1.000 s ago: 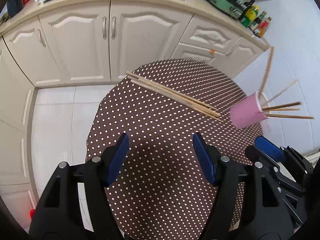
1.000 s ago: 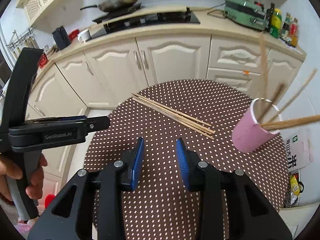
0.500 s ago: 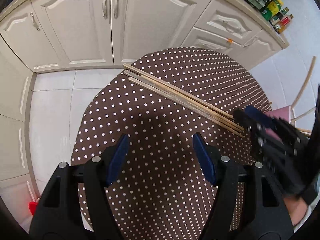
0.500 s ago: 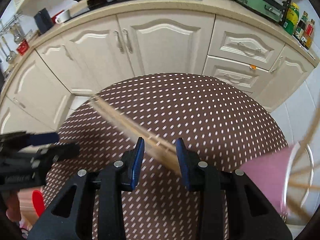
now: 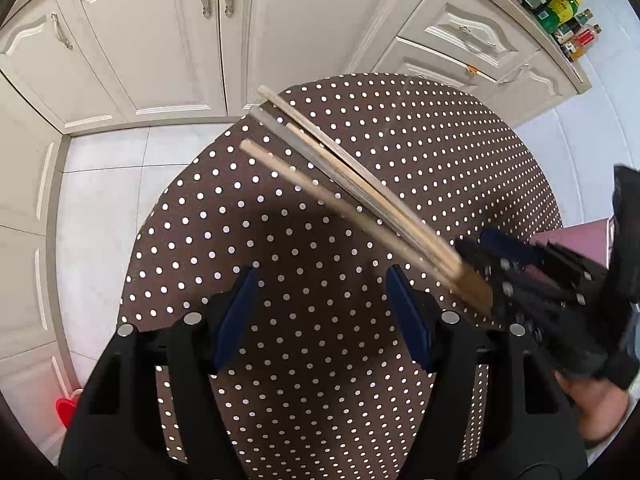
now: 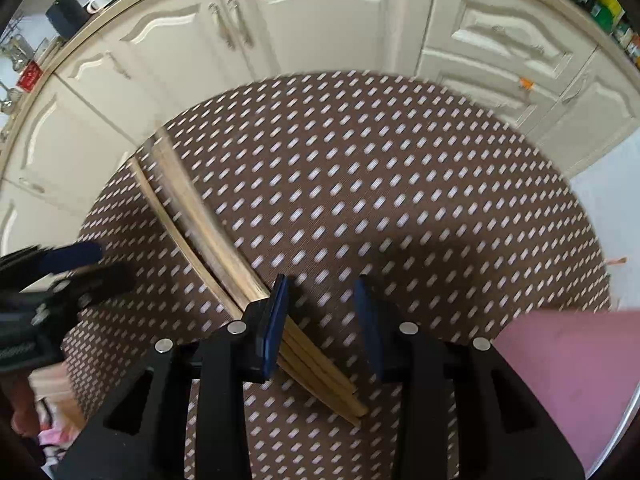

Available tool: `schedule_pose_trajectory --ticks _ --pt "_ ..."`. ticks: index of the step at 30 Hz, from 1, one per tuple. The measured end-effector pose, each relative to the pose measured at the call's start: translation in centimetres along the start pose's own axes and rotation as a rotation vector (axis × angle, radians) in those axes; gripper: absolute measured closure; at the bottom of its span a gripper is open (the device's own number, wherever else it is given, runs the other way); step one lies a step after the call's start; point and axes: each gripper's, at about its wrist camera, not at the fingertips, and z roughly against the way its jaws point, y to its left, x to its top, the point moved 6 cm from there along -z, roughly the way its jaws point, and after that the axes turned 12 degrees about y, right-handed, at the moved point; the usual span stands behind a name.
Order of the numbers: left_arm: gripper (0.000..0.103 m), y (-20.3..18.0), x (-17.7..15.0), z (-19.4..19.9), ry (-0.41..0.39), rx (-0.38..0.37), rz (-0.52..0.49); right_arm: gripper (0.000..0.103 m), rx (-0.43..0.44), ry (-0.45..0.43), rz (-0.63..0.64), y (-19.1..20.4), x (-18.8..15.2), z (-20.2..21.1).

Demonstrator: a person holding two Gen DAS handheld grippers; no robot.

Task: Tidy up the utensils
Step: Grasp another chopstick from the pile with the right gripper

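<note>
Left gripper [image 5: 320, 312]: fingers apart, empty above the polka-dot tablecloth [image 5: 400, 152].
Right gripper [image 6: 322, 320]: fingers parted, unclamped; chopsticks [image 6: 212, 236] bundle's end lies between them.
Pink cup [image 6: 560, 364]: right of right fingers.

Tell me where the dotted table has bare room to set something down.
Free: the tablecloth between the chopsticks and the far rim toward the cabinets, and the near patch under the left gripper. Crowded: the right side, where the right gripper meets the chopstick ends beside the pink cup.
</note>
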Motion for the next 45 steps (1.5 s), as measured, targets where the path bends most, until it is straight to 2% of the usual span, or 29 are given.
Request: schedule_pose_trajectory --ticks 6,9,13,18,24,28,29,34,40,45 --pt "0.037 0.3 -0.1 -0.7 -0.007 0.037 0.002 0.07 0.106 0.049 -0.01 2.6 -3.9 -0.3" --pt "0.037 1.1 -0.2 -0.9 -0.009 0.065 0.015 0.069 0.121 0.058 0.003 3.5 -5.4 -0.4" --pt "0.037 1.9 0.2 -0.8 -0.028 0.075 0.041 0.07 0.144 0.056 -0.01 3.6 -6.1 -0.4" --pt "0.039 3.0 1.4 -0.6 -0.036 0.075 0.091 0.07 0.135 0.037 -0.005 1.4 -5.4 1.1" --pt "0.045 2.9 2.2 -0.8 -0.038 0.134 0.118 0.07 0.125 -0.016 0.022 0.6 -2.9 2.6" --pt "0.068 3.0 2.9 -0.7 -0.044 0.194 0.097 0.07 0.119 -0.036 0.071 1.5 -0.1 2.9" --pt "0.071 3.1 3.0 -0.6 -0.048 0.195 0.082 0.07 0.116 -0.037 0.09 1.8 0.5 2.9" --pt "0.082 3.9 2.7 -0.3 -0.054 0.159 0.067 0.072 0.09 -0.024 0.19 5.1 4.6 1.5" --pt "0.088 4.8 2.1 0.0 -0.053 0.113 0.07 0.078 0.051 -0.003 0.284 8.1 6.2 -0.5" --pt "0.091 4.6 1.8 -0.1 -0.051 0.072 0.072 0.079 0.014 -0.004 0.35 9.9 7.8 -1.0"
